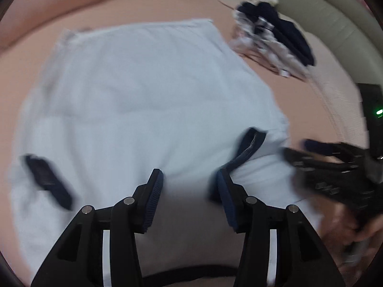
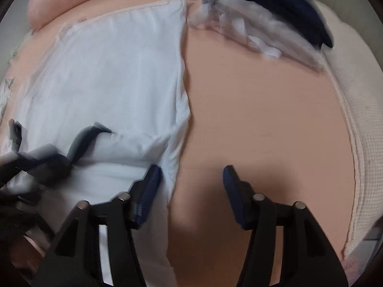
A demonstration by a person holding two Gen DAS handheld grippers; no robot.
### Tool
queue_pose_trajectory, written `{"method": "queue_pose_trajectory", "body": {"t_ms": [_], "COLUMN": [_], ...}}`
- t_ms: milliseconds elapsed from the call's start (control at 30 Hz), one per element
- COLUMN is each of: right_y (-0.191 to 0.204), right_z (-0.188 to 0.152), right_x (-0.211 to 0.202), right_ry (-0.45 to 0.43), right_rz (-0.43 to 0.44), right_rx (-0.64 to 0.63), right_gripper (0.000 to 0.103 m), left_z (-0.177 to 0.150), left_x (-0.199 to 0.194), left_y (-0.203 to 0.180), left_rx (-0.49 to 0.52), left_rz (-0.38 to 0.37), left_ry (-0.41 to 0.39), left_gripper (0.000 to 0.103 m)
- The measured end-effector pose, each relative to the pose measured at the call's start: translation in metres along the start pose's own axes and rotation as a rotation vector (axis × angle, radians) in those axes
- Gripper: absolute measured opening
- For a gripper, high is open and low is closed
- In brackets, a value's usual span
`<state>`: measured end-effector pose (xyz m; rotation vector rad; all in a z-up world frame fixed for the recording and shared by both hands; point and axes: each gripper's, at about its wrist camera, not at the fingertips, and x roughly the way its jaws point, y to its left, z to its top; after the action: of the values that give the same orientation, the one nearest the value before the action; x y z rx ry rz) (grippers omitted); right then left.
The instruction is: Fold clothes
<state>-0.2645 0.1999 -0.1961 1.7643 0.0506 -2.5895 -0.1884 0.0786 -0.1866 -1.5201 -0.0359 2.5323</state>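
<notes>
- You are working the white shirt (image 1: 134,91); it is lying spread flat on the pink bed (image 2: 263,119), navy collar (image 1: 249,148) toward you.
- Your left claw (image 1: 189,186) is hanging released over the cloth just beside the collar, nothing between its pads.
- Your right claw (image 2: 191,181) is straddling the shirt's right edge, released, gripping nothing.
- Judgement: you are setting up a fold, not yet holding cloth.
- Next, you need both claws pinching an edge before lifting.
- The clothes pile (image 1: 270,35) is waiting at the far side.
</notes>
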Motion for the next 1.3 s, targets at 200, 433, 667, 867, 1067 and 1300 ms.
{"method": "queue_pose_trajectory", "body": {"t_ms": [200,433,667,867,1067,1300], "right_y": [0.009,0.033,0.078,0.118,0.102,0.028], "right_z": [-0.002,-0.041,-0.083,-0.128,-0.138,-0.135], "right_x": [-0.053,-0.013,-0.028,-0.025,-0.046,-0.065], "right_ry": [-0.148,-0.096,-0.120,-0.105,-0.138,-0.221], "right_rz": [0.075,0.025,0.089,-0.002,0.110,0.103], "right_rx": [0.075,0.095,0.015,-0.169,-0.052,0.300], "right_gripper": [0.055,0.057,0.057,0.057,0.056,0.056], "left_z": [-0.021,-0.055,-0.107,-0.141,-0.163,-0.191], "left_x": [-0.002,-0.017,-0.010,-0.027,-0.067,-0.067], "left_y": [0.013,0.034,0.068,0.071,0.107,0.181], "left_rx": [-0.068,-0.061,-0.133,-0.148,-0.373,-0.728], "left_rz": [-0.157,-0.109,-0.012,-0.025,-0.171,-0.214], "left_ry": [0.022,0.025,0.112,0.125,-0.029,-0.080], "left_gripper": [0.048,0.047,0.045,0.046,0.046,0.046]}}
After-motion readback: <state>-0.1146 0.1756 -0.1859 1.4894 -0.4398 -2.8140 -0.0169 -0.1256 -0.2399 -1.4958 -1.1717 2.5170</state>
